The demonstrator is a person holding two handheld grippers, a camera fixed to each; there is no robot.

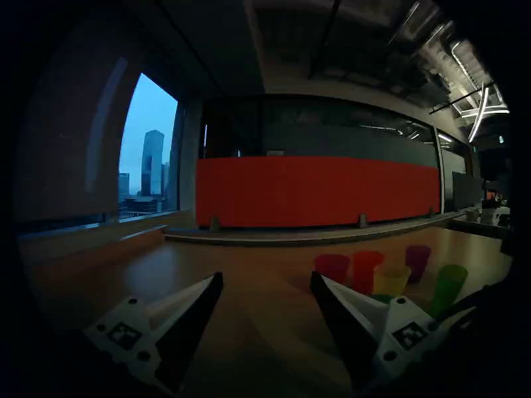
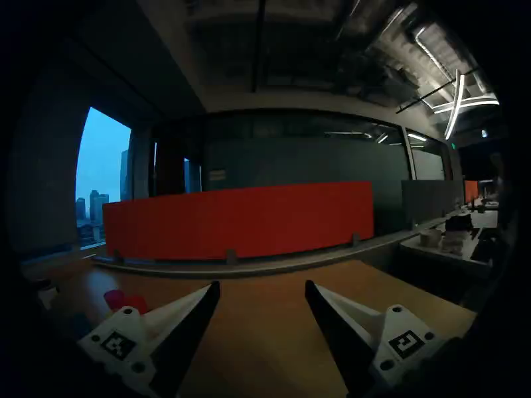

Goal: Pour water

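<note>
- The desk [image 1: 265, 318] looks like wood or wood-look laminate, smooth with a dull sheen.
- The cups [image 1: 391, 278] look like thin coloured plastic, translucent and smooth.
- The left tool [image 1: 266, 274] and right tool [image 2: 261, 283] have matt white plastic shells and matt black inner faces.
- The red partition [image 1: 312, 192] looks matt and even.
- The glass wall [image 1: 332, 126] above it is glossy and mirrors the ceiling lights.

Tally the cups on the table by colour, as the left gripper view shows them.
Red cup: 1
Orange cup: 1
Yellow cup: 1
Purple cup: 1
Green cup: 1
Total: 5
A green sliver below the yellow cup is too hidden to count.
</note>
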